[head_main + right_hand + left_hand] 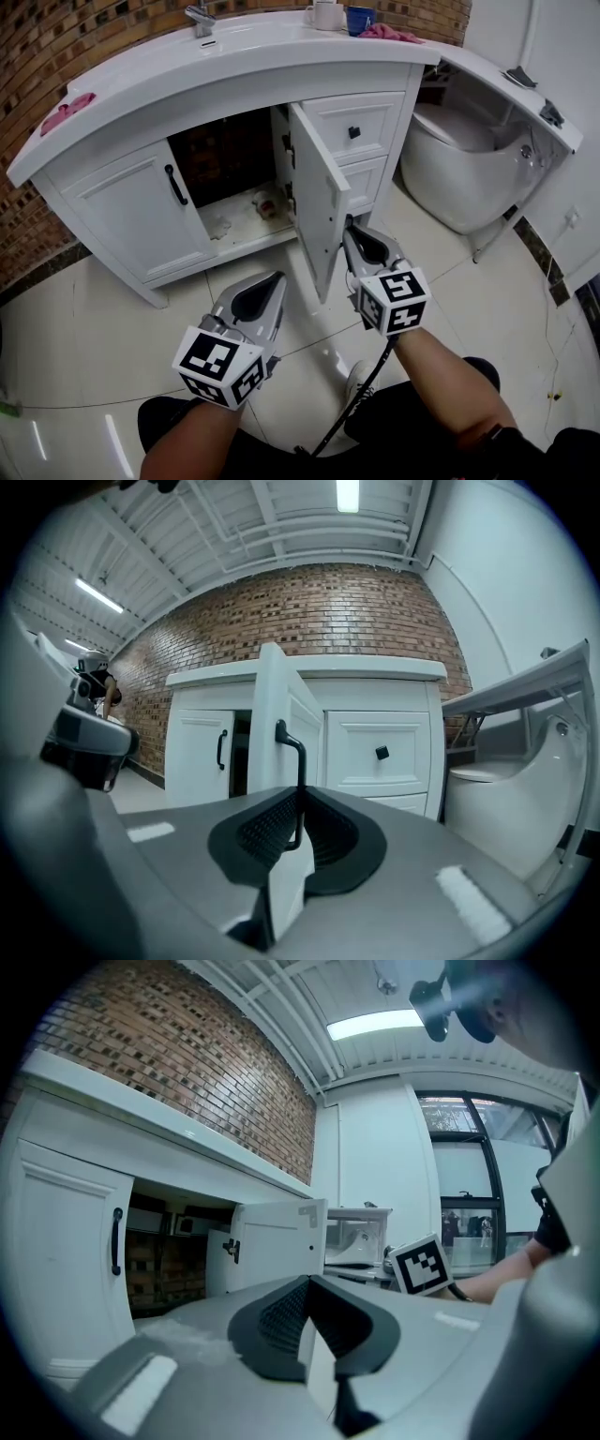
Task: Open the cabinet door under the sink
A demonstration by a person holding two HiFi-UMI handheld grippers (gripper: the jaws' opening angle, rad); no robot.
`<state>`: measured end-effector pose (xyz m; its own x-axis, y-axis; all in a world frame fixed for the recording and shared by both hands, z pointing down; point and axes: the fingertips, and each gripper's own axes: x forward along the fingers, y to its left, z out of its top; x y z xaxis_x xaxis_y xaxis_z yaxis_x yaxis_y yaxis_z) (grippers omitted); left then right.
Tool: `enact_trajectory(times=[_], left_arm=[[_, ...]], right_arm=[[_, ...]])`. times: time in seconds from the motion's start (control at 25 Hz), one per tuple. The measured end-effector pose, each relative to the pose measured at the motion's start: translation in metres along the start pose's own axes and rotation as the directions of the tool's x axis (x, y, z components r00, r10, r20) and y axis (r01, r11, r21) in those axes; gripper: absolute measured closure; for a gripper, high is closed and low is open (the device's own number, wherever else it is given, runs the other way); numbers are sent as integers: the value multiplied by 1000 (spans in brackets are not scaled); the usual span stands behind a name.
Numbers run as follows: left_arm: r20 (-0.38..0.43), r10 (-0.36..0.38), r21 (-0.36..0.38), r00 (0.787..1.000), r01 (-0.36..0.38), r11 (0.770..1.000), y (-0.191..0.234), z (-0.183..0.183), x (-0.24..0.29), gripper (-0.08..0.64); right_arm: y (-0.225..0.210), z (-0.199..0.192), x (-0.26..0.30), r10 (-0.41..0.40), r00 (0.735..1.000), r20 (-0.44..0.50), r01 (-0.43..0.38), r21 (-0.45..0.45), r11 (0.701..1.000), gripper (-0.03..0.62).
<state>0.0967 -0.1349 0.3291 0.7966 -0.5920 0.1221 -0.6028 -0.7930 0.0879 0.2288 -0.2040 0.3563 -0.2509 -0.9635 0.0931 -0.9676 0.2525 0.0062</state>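
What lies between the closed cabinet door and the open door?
The open compartment, dark, with small clutter on its floor; the head view shows it.

The white panelled cabinet door (319, 202) stands swung wide open at the centre of the head view, upright, with its free edge turned toward the camera. Its black bar handle (292, 761) runs vertically on the outer face, at the centre of the right gripper view.

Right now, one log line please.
cabinet door: open | right gripper: shut on door handle | left gripper: shut, empty
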Motion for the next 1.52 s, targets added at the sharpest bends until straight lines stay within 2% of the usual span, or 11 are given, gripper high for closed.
enact_trajectory(times=[0.48,0.8,0.96,1.08,1.32,1.52], left_arm=[[13,30,-10,999,-30,999,11,5,-8,557],[26,60,-4,998,-60,998,13,10,-18,557],[40,71,2,997,-71,997,9,14,-27,557],[50,93,8,994,-94,996,11,16,-40,557],[106,156,0,982,-157,988,23,32,-88,557],[106,189,5,976,-191,982,21,29,-127,557]], right_arm=[[-36,-4,-13,-133,991,-18,134,26,991,566],[-33,2,-36,-110,994,-17,110,28,993,584],[-22,11,-53,-73,997,-28,74,51,996,584],[-7,20,-66,-16,999,-38,18,61,998,584],[44,68,-94,124,992,20,-124,16,992,584],[79,77,-109,182,983,29,-183,16,983,584]])
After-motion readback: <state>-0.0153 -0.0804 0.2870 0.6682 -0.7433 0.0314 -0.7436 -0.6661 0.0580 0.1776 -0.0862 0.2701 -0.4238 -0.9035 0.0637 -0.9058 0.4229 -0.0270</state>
